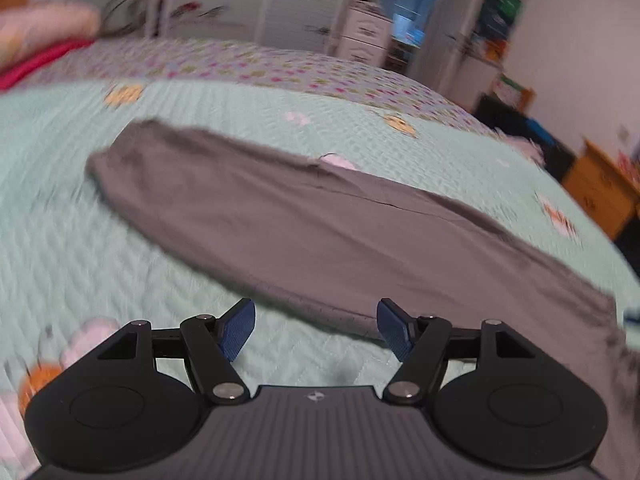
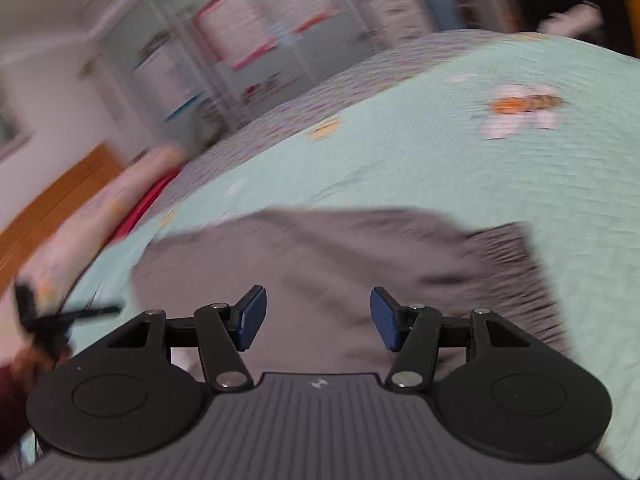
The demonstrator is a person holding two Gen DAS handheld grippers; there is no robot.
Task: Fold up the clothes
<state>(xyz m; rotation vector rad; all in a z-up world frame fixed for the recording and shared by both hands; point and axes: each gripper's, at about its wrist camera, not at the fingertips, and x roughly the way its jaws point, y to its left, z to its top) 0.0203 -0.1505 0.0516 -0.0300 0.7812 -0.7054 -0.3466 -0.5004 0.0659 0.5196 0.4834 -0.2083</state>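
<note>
Between folds: left claw (image 1: 316, 328) and right claw (image 2: 318, 318) both open, empty above grey garment (image 1: 280, 216) on bed (image 1: 120, 240); next, grip its edge.

Grey garment (image 1: 304, 216) — mint quilt (image 1: 100, 248)

Left gripper (image 1: 316, 330), right gripper (image 2: 318, 318): black linkage arms, silver pivot screws, textured blue pads (image 1: 240, 330), ribbed grey housing, small logo.
</note>
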